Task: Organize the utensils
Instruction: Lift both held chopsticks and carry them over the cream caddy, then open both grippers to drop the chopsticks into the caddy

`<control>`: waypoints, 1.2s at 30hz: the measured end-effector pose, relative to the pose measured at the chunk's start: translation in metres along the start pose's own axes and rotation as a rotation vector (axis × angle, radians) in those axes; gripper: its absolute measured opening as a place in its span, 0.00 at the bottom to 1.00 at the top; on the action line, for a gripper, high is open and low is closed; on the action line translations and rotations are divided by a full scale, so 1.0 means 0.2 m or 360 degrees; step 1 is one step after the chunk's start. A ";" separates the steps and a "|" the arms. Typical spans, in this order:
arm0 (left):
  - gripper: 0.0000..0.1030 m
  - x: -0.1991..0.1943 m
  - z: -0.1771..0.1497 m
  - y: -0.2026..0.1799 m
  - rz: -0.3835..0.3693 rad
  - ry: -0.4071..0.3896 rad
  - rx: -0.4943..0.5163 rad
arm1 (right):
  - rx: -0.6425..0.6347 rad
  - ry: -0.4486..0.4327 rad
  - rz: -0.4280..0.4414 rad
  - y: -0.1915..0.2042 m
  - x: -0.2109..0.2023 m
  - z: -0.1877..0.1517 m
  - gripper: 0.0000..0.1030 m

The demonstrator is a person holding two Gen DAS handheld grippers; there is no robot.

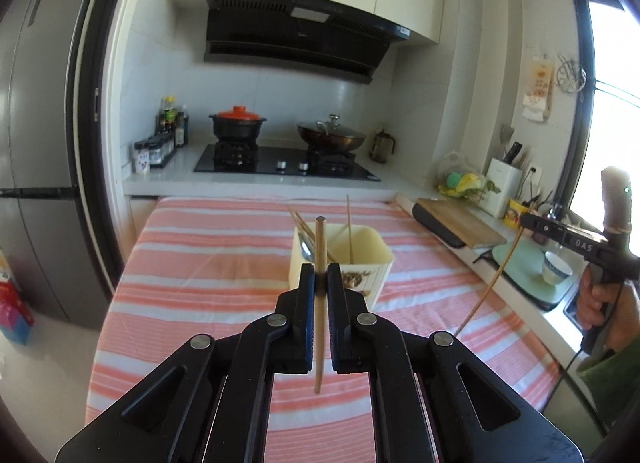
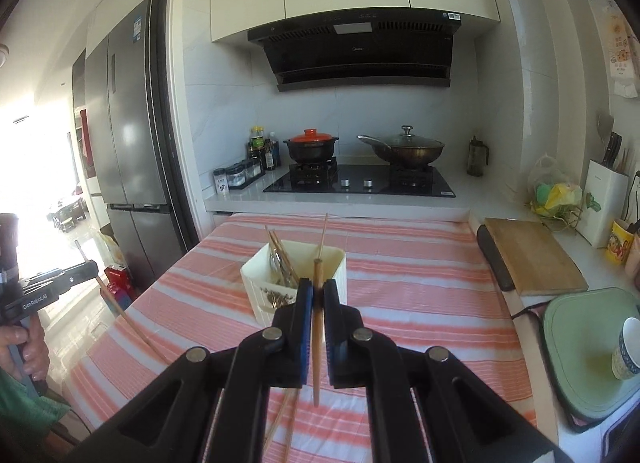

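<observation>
A cream utensil holder [image 1: 362, 259] [image 2: 260, 283] stands on the striped table; it holds a metal spoon [image 1: 307, 249] and several chopsticks [image 2: 282, 253]. My left gripper [image 1: 320, 277] is shut on one wooden chopstick [image 1: 319, 327], held upright just in front of the holder. My right gripper [image 2: 318, 291] is shut on another wooden chopstick [image 2: 317, 339], also upright near the holder. The right gripper shows in the left wrist view [image 1: 530, 221], its chopstick [image 1: 490, 287] hanging down. The left gripper shows in the right wrist view [image 2: 86, 263]. Loose chopsticks [image 2: 286, 413] lie on the cloth under my right gripper.
The table has a pink-and-white striped cloth [image 1: 200, 259] [image 2: 420, 283]. Behind it is a counter with a gas hob [image 2: 360, 183], a clay pot [image 2: 312, 145] and a wok [image 2: 404, 149]. A cutting board [image 2: 532, 255], green tray [image 2: 584, 347] and cup [image 2: 628, 351] are at right. A fridge [image 1: 40, 143] stands left.
</observation>
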State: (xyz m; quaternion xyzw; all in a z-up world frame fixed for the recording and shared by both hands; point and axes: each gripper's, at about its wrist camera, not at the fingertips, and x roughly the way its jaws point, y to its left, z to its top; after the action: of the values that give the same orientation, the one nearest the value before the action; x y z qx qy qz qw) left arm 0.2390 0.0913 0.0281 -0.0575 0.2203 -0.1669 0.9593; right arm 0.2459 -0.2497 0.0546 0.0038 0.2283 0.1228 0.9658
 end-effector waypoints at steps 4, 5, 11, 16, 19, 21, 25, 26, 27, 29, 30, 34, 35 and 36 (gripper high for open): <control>0.04 0.03 0.17 0.01 -0.0002 -0.0046 -0.0003 | 0.0017 0.0039 -0.0002 -0.05 0.10 0.12 0.05; 0.04 0.04 0.22 0.01 0.0000 -0.0068 -0.0003 | 0.0023 0.0036 -0.0006 -0.06 0.13 0.15 0.05; 0.04 0.22 0.49 0.00 0.0031 -0.0206 -0.0050 | -0.0014 -0.0114 -0.0020 -0.05 0.23 0.39 0.06; 0.04 0.51 0.58 0.01 0.0041 -0.0171 -0.0116 | -0.0056 -0.0256 -0.0001 0.01 0.34 0.54 0.05; 0.04 0.68 0.56 0.01 0.0058 -0.0114 -0.0142 | -0.0084 -0.0303 0.0025 0.05 0.45 0.56 0.05; 0.04 0.79 0.53 0.00 0.0071 -0.0061 -0.0150 | -0.0111 -0.0301 0.0040 0.07 0.55 0.54 0.05; 0.04 0.98 0.44 -0.02 0.0087 0.0065 -0.0144 | -0.0072 -0.0133 0.0101 0.08 0.79 0.44 0.05; 0.04 1.03 0.42 -0.02 0.0082 0.0109 -0.0140 | -0.0055 -0.0068 0.0114 0.07 0.86 0.41 0.05; 0.04 1.08 0.40 -0.02 0.0075 0.0159 -0.0140 | -0.0036 0.0009 0.0136 0.07 0.93 0.38 0.05; 0.05 1.18 0.35 -0.01 0.0079 0.0272 -0.0166 | 0.0009 0.0167 0.0172 0.06 1.07 0.32 0.07; 0.12 1.22 0.33 0.00 0.0089 0.0330 -0.0184 | 0.0034 0.0248 0.0189 0.06 1.14 0.29 0.07; 0.58 1.23 0.30 0.03 0.0096 0.0431 -0.0240 | 0.0124 0.0413 0.0159 0.06 1.24 0.27 0.07; 0.61 1.18 0.30 0.03 0.0086 0.0413 -0.0233 | 0.0151 0.0384 0.0180 0.05 1.20 0.29 0.10; 0.69 1.13 0.31 0.04 0.0086 0.0399 -0.0215 | 0.0166 0.0347 0.0196 0.04 1.15 0.31 0.16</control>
State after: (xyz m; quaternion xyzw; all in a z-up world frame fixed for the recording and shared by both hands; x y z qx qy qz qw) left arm 0.4594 0.0224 -0.0089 -0.0948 0.3507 -0.1317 0.9223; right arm 0.4699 -0.1840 0.0088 0.0547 0.3372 0.1696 0.9244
